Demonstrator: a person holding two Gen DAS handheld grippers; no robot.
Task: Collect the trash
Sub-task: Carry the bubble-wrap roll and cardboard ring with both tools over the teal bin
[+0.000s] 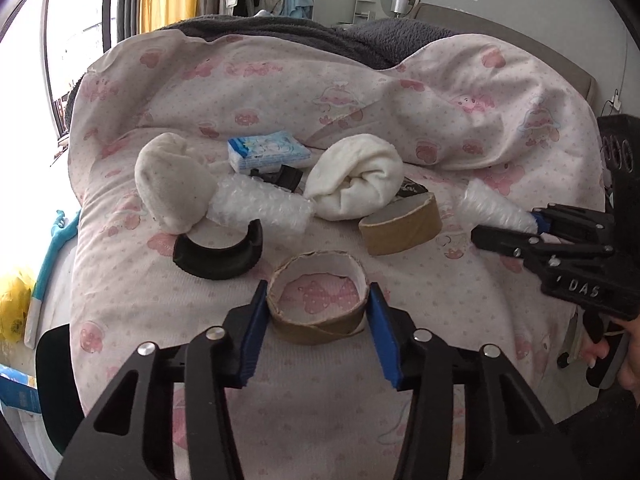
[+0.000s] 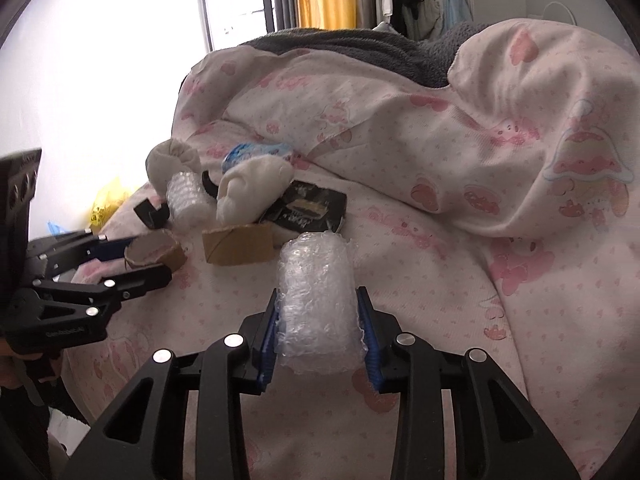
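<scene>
A torn brown cardboard ring [image 1: 316, 330] lies on the pink patterned quilt [image 1: 304, 412]. My left gripper [image 1: 316, 292] is shut on it, a blue pad pressing each side; the right wrist view shows the same left gripper [image 2: 152, 258] with the ring [image 2: 150, 250] between its fingers. My right gripper [image 2: 319, 292] is shut on a roll of clear bubble wrap [image 2: 316, 280], which stands up between the pads. From the left wrist view, the right gripper [image 1: 506, 226] holds this roll [image 1: 492, 206] low over the quilt at the right.
Ahead lie a second bubble wrap roll [image 1: 260, 208], a second cardboard ring [image 1: 400, 228], a black curved piece [image 1: 218, 256], two white cloth bundles [image 1: 172, 184] [image 1: 356, 180], a blue tissue pack [image 1: 268, 152] and a black packet [image 2: 308, 208]. A yellow bag [image 1: 12, 312] lies off the bed's left edge.
</scene>
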